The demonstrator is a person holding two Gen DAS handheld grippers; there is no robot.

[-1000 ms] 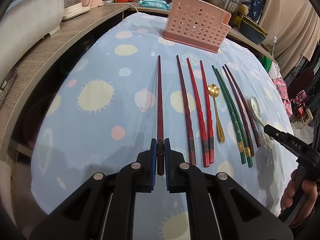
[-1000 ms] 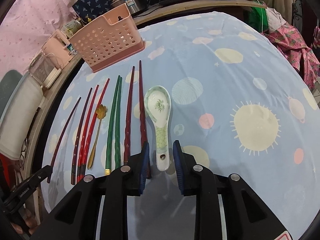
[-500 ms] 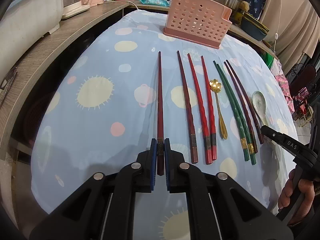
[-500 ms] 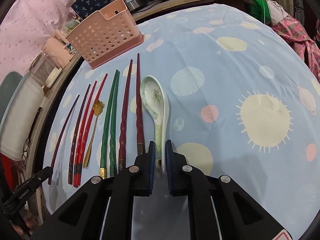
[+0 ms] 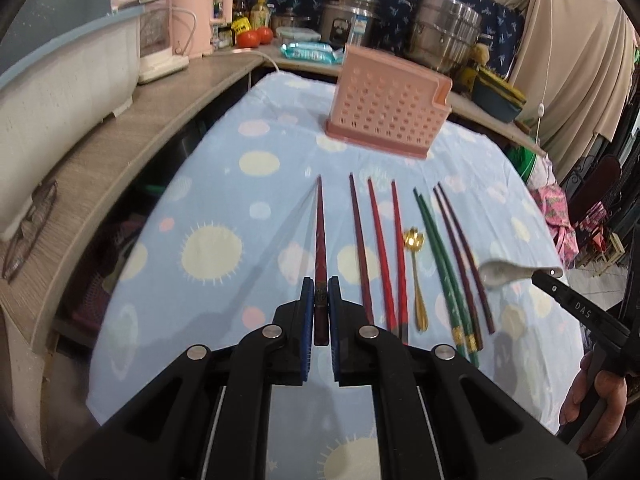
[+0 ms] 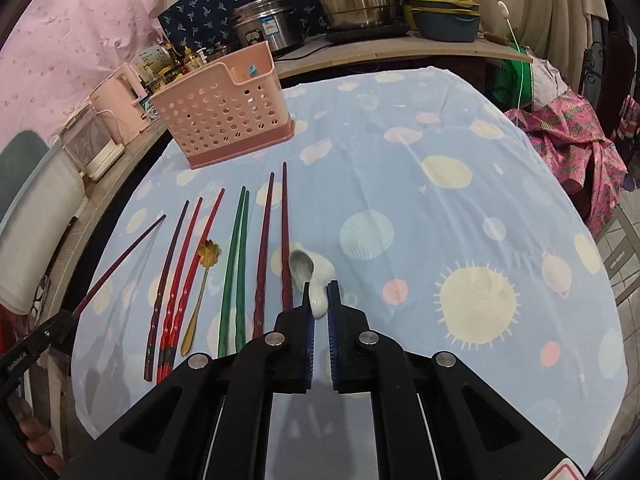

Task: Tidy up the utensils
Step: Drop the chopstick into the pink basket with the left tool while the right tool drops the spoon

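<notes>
We have our left gripper (image 5: 318,304) clamped on a dark red chopstick (image 5: 320,240) and our right gripper (image 6: 319,304) clamped on the ceramic spoon (image 6: 310,274), both lifted; next, carry them ahead into the pink basket (image 6: 224,114)

Glossy ceramic spoon (image 6: 316,276), perforated plastic basket (image 5: 386,110), cloth cover (image 6: 440,216)

path to pink basket (image 5: 387,112) open over cloth | row of chopsticks (image 5: 378,248) and gold spoon (image 5: 414,272) lying flat below me, low, between my two grippers | right half of table (image 6: 480,208) bare, free room | wood counter (image 5: 120,152) and appliances wall off left edge
</notes>
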